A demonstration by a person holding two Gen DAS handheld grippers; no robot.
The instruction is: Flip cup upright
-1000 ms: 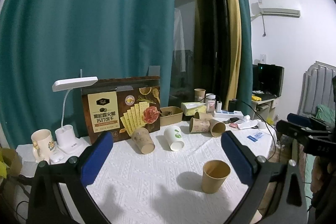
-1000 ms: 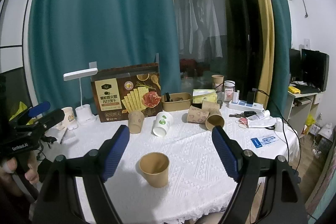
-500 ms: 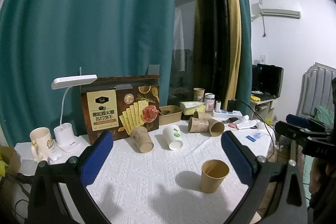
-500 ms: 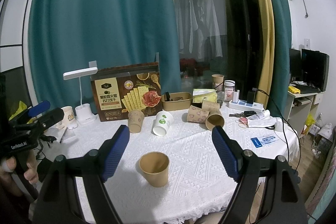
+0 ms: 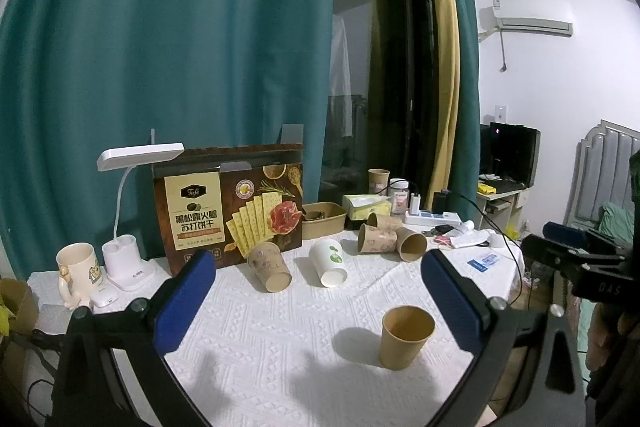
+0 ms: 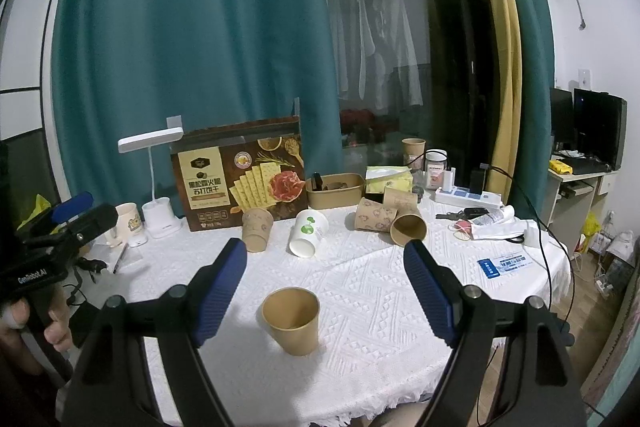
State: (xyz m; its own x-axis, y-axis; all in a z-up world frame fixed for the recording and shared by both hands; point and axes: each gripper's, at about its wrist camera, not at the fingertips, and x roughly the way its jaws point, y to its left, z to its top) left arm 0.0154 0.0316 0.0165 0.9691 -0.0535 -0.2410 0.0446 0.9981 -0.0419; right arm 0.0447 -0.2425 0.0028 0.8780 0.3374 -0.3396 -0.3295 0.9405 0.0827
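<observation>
Upright on the white tablecloth (image 6: 360, 291): plain brown cup (image 6: 291, 319), well in front of the cracker box (image 6: 240, 175) marked "Tafe". Behind it, four cups tipped over. Left gripper (image 5: 318, 297) and right gripper (image 6: 325, 287) both spread wide, holding nothing. "GenRobot.AI" readable on the left gripper's body.

The tray's (image 6: 335, 194) contents were too dark to make out. A cup (image 6: 400, 195) lay half hidden behind two others. The cracker box (image 5: 228, 205) had its lower left corner covered by the left gripper's finger (image 5: 185, 301). Small print on the blue card (image 6: 505, 263) stayed unreadable. The person's hand (image 6: 56, 333) was cut off at the frame's left edge.
</observation>
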